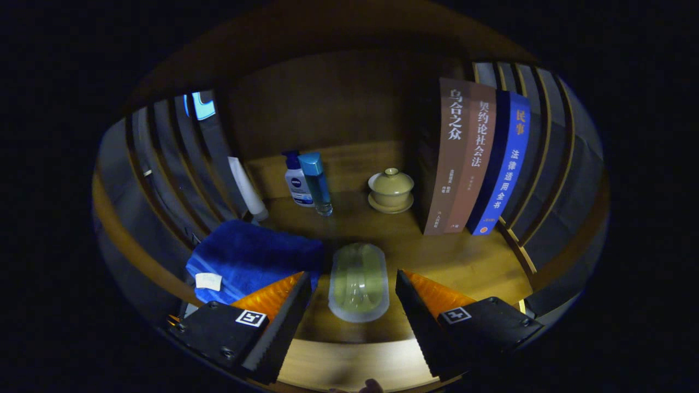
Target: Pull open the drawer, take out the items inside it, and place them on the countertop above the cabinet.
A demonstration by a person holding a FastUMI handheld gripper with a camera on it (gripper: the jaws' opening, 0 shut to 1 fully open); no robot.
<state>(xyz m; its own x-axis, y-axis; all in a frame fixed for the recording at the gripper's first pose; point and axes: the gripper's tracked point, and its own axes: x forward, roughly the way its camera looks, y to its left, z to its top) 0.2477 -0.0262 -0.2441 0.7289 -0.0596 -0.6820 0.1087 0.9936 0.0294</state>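
Note:
A pale oblong box with a clear lid (358,281) lies flat on the wooden countertop (469,267). My gripper (354,278) stands open around the box. Its fingers (284,316) flank the box with a small gap on each side and do not touch it. A folded blue towel (251,256) with a white tag lies on the countertop just left of the box, partly behind the left finger.
At the back stand a white pump bottle (296,183), a blue-capped clear bottle (318,183), a white tube (247,188) and a lidded ceramic cup on a saucer (391,191). Three upright books (475,158) fill the right. Slatted walls close both sides. The counter's front edge (349,357) lies below the fingers.

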